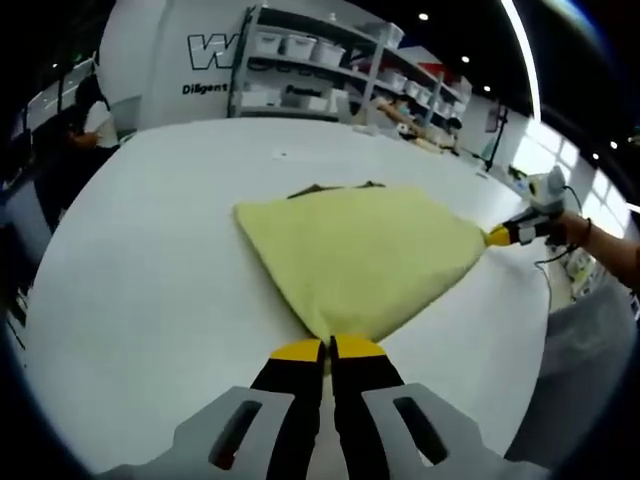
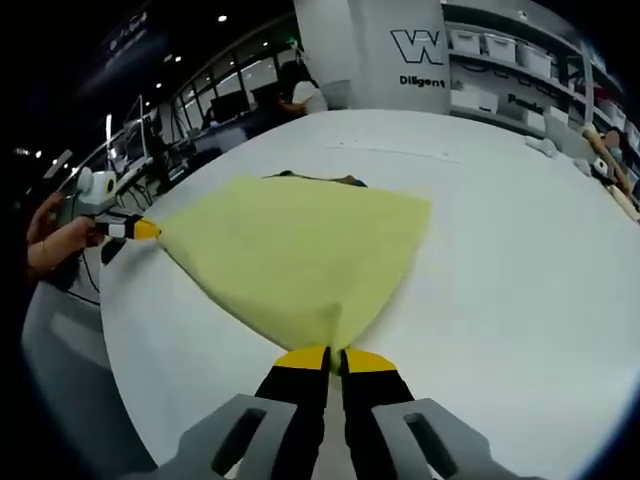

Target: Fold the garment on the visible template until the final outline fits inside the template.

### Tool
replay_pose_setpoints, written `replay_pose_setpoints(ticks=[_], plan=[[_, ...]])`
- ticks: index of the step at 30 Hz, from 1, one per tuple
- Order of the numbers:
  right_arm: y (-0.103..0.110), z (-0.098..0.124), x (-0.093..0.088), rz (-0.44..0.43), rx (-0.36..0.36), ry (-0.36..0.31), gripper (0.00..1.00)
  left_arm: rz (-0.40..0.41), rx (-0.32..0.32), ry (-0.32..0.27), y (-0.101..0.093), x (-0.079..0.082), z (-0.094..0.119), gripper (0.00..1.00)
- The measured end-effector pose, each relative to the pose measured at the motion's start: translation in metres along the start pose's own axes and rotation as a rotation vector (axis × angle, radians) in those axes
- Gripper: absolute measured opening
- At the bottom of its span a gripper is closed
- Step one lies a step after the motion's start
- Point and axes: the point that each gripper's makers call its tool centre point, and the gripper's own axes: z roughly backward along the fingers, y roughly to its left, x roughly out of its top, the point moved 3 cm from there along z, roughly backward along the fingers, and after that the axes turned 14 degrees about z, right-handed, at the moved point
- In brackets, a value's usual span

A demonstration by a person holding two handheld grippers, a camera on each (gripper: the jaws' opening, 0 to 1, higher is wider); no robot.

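Observation:
A pale yellow garment (image 1: 360, 250) lies stretched over the white table (image 1: 150, 250). A dark edge of the template (image 1: 330, 188) peeks out from under its far side. My left gripper (image 1: 329, 349) is shut on the garment's near corner. My right gripper (image 1: 492, 236) comes in from the right, pinching the opposite corner. In the right gripper view, the same garment (image 2: 300, 250) spreads ahead, with my right gripper (image 2: 333, 355) shut on its near corner. The left gripper (image 2: 150, 230) holds the far left corner. A sliver of the template (image 2: 320, 179) shows behind the cloth.
Shelving with white bins (image 1: 330, 60) stands behind the table. A person (image 1: 90, 120) sits at the far left, and another person (image 2: 300, 95) is past the table's back edge. A hand (image 2: 55, 240) holds the left gripper.

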Motion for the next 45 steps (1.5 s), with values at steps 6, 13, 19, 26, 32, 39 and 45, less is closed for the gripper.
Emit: replay_pose_setpoints(ticks=[6,13,19,26,32,39,45], plan=[[0.01,0.003,-0.004,0.005,0.007,-0.001,0.0,-0.045,0.016,0.013,-0.002,-0.008,0.011,0.0],[0.019,0.006,-0.006,-0.006,0.011,-0.003,0.0,-0.037,0.027,0.027,0.001,-0.019,0.017,0.01],[0.019,0.005,-0.01,-0.065,-0.009,0.012,0.0,-0.002,0.007,0.01,0.001,-0.019,0.019,0.04],[0.021,0.015,0.006,-0.119,-0.055,-0.06,0.26,0.033,0.034,-0.042,-0.001,-0.01,0.031,0.35],[0.032,0.036,0.02,-0.127,-0.076,-0.106,0.54,0.073,0.01,-0.14,-0.02,0.006,0.051,0.55],[0.056,0.069,0.032,-0.143,-0.077,-0.167,0.92,0.026,0.04,-0.192,-0.04,0.015,0.076,0.78],[0.078,0.095,0.034,-0.141,-0.071,-0.204,0.99,0.003,0.063,-0.256,-0.056,0.022,0.096,0.95]])
